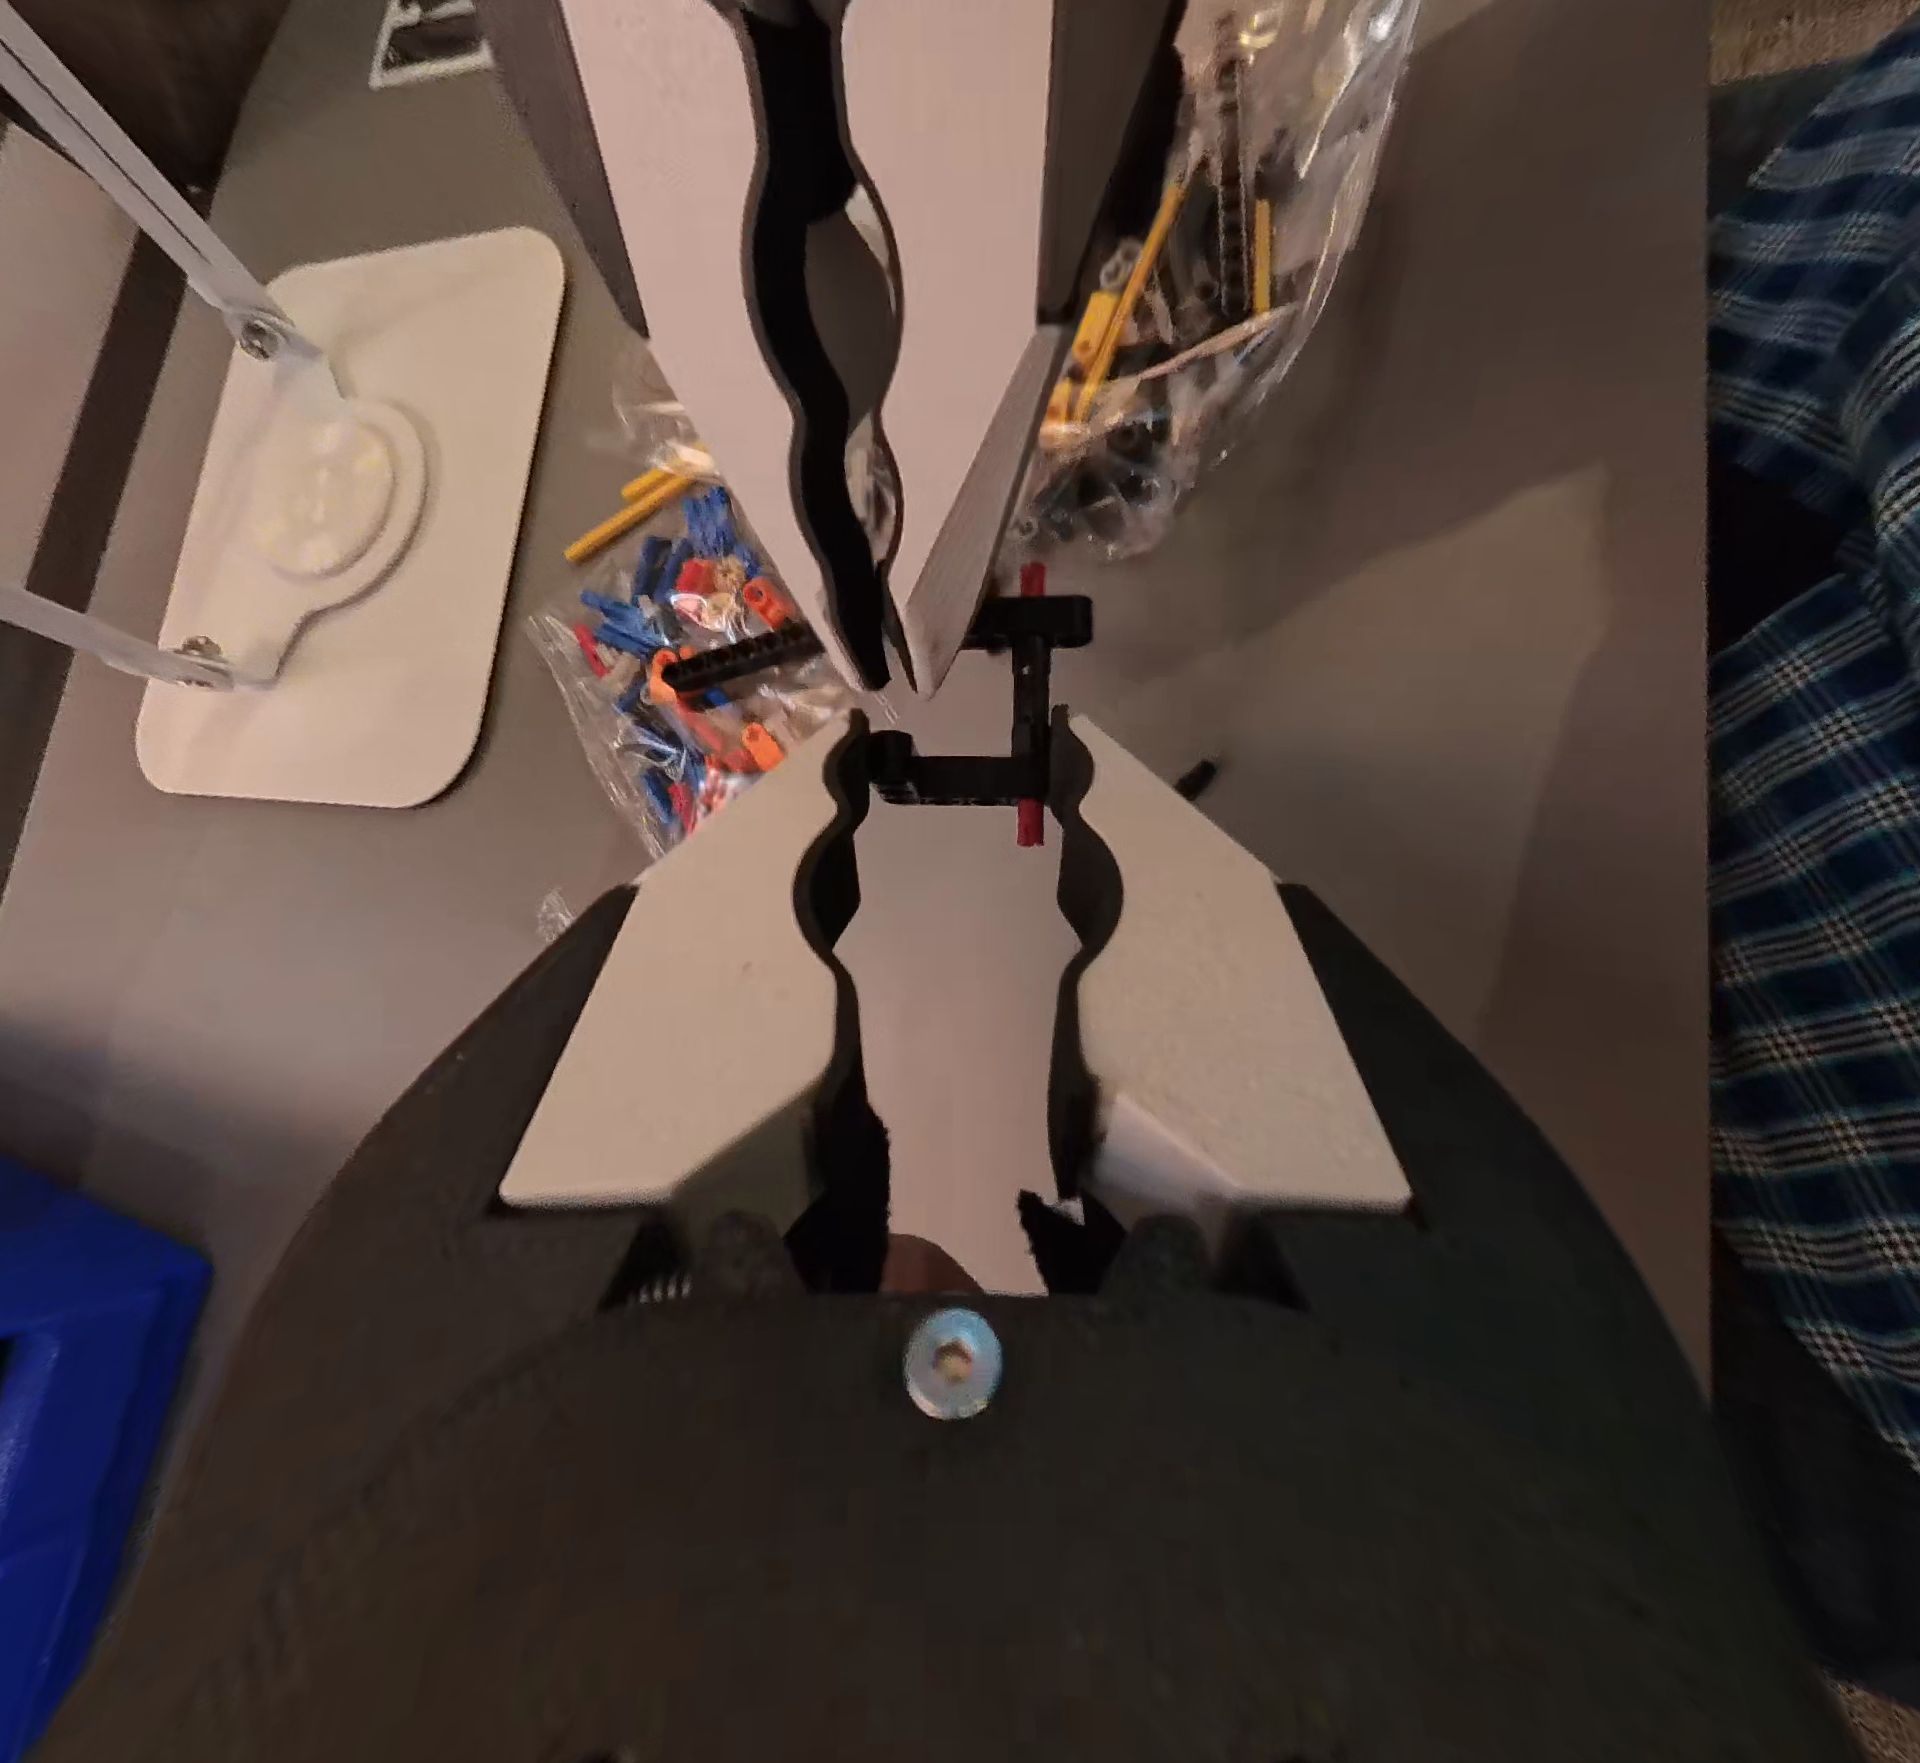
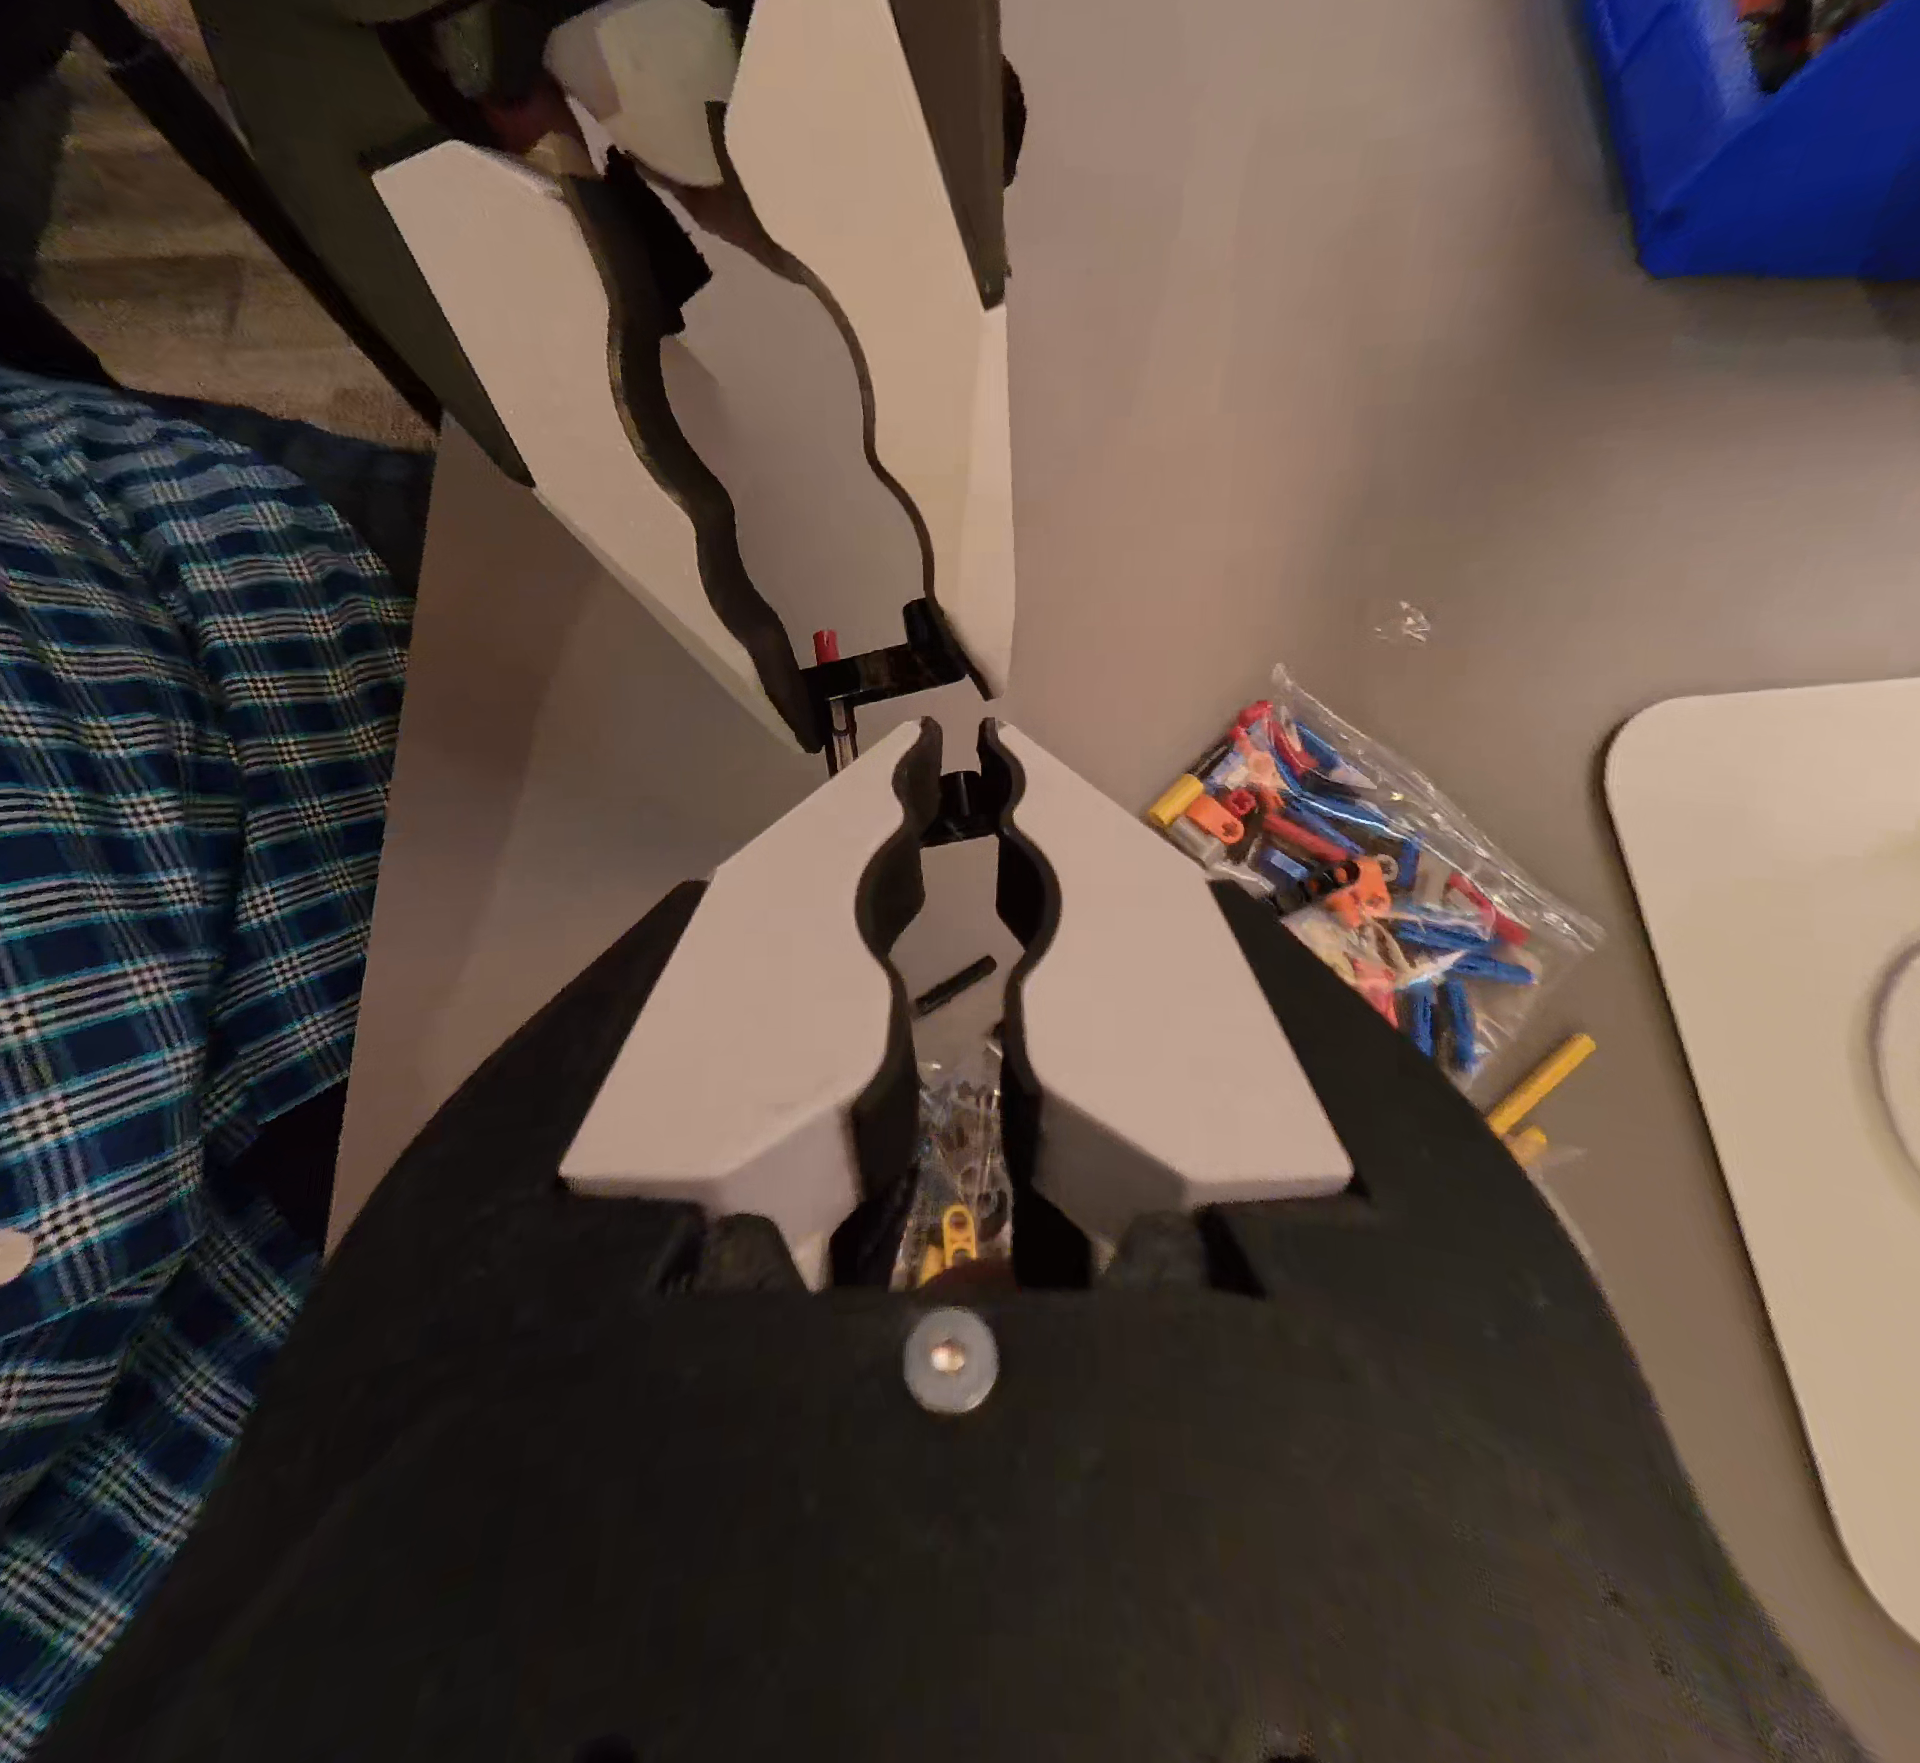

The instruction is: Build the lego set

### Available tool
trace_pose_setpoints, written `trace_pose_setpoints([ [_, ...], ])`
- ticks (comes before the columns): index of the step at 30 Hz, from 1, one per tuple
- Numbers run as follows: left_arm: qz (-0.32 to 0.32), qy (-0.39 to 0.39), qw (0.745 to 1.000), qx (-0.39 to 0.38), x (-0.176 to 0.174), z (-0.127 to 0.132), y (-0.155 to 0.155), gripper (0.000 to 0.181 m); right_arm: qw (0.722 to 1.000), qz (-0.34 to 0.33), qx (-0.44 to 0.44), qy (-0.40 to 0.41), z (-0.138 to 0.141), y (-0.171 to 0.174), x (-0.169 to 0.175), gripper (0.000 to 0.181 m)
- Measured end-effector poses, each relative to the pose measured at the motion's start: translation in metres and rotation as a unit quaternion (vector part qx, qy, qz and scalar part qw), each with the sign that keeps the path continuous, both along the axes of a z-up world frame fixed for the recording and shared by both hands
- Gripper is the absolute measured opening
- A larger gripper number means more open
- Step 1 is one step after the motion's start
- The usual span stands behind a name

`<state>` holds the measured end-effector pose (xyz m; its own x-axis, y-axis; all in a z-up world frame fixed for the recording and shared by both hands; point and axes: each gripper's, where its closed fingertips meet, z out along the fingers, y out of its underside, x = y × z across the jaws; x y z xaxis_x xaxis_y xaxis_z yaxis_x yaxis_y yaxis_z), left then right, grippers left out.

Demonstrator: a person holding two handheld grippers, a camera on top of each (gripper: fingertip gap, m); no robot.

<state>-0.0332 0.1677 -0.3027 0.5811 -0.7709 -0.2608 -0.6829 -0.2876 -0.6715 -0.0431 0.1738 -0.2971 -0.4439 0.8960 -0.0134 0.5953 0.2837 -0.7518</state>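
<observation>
A small black lego assembly [image 1: 1034,695] of beams with two red pins hangs above the grey table [image 1: 1403,674]. My left gripper [image 1: 956,731] is shut on its lower black beam [image 1: 961,783], and a red pin [image 1: 1029,825] shows by the right pad. My right gripper [image 1: 891,679] comes in from above, tips almost touching the left's. In the right wrist view my right gripper [image 2: 956,731] is shut on a black end piece [image 2: 961,804] of the assembly. The left gripper [image 2: 894,700] opposite it holds the black beam [image 2: 883,664].
A small bag of blue, red and orange parts [image 1: 686,664] [image 2: 1371,892] lies beside the grippers. A larger bag [image 1: 1226,259] lies farther off. A white lamp base [image 1: 343,518], a blue bin [image 2: 1766,103], a loose black pin [image 2: 956,981] and a person's plaid shirt [image 2: 156,778] at the table edge. My two grippers' fingertips are within a few centimetres of each other.
</observation>
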Motion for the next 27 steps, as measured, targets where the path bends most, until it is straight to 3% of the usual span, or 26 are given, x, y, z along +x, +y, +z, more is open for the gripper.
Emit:
trace_pose_setpoints([
  [11, 0.039, -0.046, 0.997, 0.048, 0.004, 0.028, 0.022, 0.063, 0.996, -0.080, -0.009, 0.037, 0.027, 0.043, 0.014, 0.003],
  [14, 0.051, -0.070, 0.995, 0.054, 0.003, 0.035, 0.023, 0.064, 0.992, -0.111, -0.014, 0.051, 0.036, 0.061, 0.027, 0.003],
  [20, 0.095, -0.078, 0.991, 0.048, -0.011, 0.024, 0.028, 0.064, 0.975, -0.215, 0.007, 0.050, 0.046, 0.123, 0.085, 0.003],
  [27, 0.116, -0.074, 0.990, 0.032, -0.014, 0.006, 0.035, 0.064, 0.935, -0.352, 0.006, 0.040, 0.037, 0.185, 0.175, 0.003],
])
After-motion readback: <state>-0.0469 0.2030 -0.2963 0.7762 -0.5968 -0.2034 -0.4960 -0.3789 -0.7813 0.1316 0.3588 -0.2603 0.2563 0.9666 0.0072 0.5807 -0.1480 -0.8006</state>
